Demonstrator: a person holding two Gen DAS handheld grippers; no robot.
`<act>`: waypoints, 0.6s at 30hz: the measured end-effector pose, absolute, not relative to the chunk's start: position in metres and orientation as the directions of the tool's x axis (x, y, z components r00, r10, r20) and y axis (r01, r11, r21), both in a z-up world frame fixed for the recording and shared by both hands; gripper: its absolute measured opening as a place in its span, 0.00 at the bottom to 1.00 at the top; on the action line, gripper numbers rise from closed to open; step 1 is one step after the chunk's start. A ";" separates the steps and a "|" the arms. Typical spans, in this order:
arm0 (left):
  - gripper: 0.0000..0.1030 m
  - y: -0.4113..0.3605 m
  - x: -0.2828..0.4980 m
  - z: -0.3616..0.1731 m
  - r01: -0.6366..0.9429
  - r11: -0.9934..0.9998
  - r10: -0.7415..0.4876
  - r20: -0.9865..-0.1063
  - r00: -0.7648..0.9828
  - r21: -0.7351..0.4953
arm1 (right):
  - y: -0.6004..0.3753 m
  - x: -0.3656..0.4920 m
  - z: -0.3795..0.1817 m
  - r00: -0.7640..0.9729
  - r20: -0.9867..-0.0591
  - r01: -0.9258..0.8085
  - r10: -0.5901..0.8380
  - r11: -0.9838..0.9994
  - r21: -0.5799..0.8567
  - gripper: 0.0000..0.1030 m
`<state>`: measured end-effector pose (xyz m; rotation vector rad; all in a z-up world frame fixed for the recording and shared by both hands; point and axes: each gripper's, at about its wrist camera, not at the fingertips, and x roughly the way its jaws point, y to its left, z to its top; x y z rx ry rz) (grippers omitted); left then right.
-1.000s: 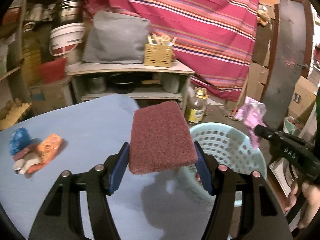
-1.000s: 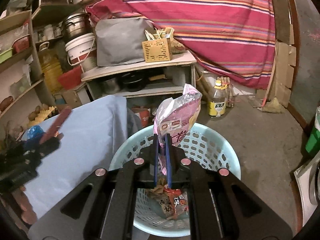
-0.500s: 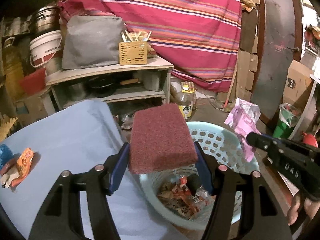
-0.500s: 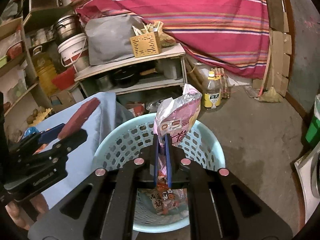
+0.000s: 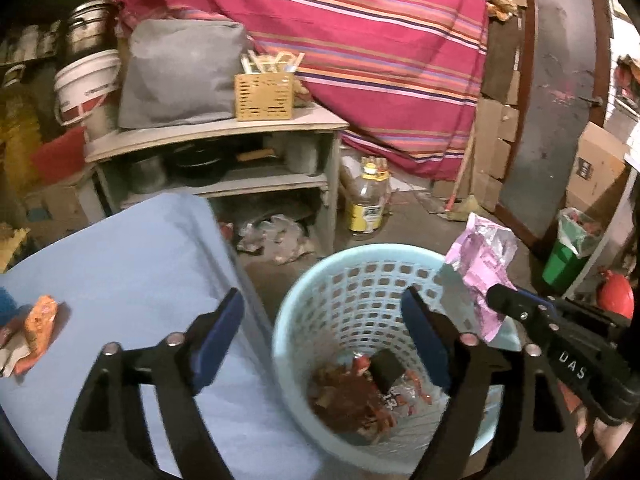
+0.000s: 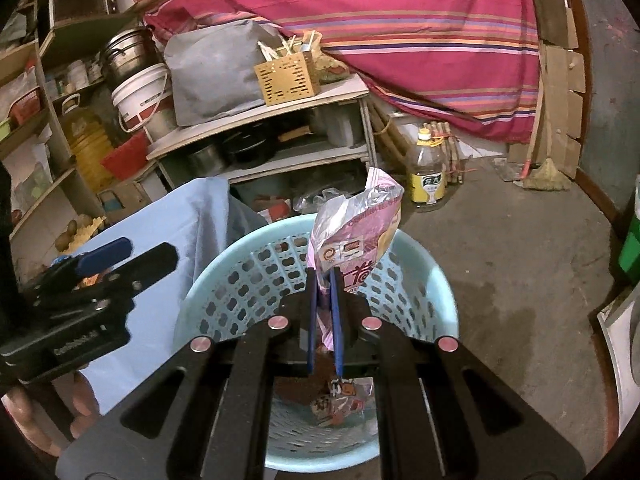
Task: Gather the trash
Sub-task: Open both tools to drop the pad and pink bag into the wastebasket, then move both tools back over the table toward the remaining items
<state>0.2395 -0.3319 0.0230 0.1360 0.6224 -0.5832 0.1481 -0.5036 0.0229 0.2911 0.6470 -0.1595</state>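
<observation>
Basket (image 6: 420, 280) sits right under your right gripper (image 6: 325, 276), clenched on the pink snack wrapper (image 6: 356, 236): release over its middle. Your left gripper (image 5: 324, 332), jaws just opened and empty, hangs beside; the maroon scouring pad (image 5: 344, 400) lies inside.

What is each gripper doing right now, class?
Left gripper: open, nothing held, jaws just opened above the laundry basket.
Right gripper: shut on a pink snack wrapper.

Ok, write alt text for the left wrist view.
The left gripper, jaws just opened and empty, hangs over a light blue perforated basket of wrappers. Beside it, the right gripper pinches a pink snack bag; more wrappers lie on the blue tablecloth.
</observation>
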 end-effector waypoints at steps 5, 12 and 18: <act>0.86 -0.302 0.240 0.025 0.507 0.860 -0.443 -0.582 0.682 -0.060 | -0.491 0.163 0.015 0.772 -0.635 0.215 -0.034 0.954 0.210 0.12; 0.86 -0.264 0.240 0.027 0.449 0.892 -0.390 -0.579 0.716 -0.044 | -0.484 0.177 0.004 0.746 -0.663 0.246 -0.064 0.951 0.185 0.45; 0.86 -0.236 0.237 0.029 0.413 0.910 -0.353 -0.579 0.735 -0.029 | -0.478 0.176 0.009 0.751 -0.646 0.302 -0.138 0.942 0.150 0.77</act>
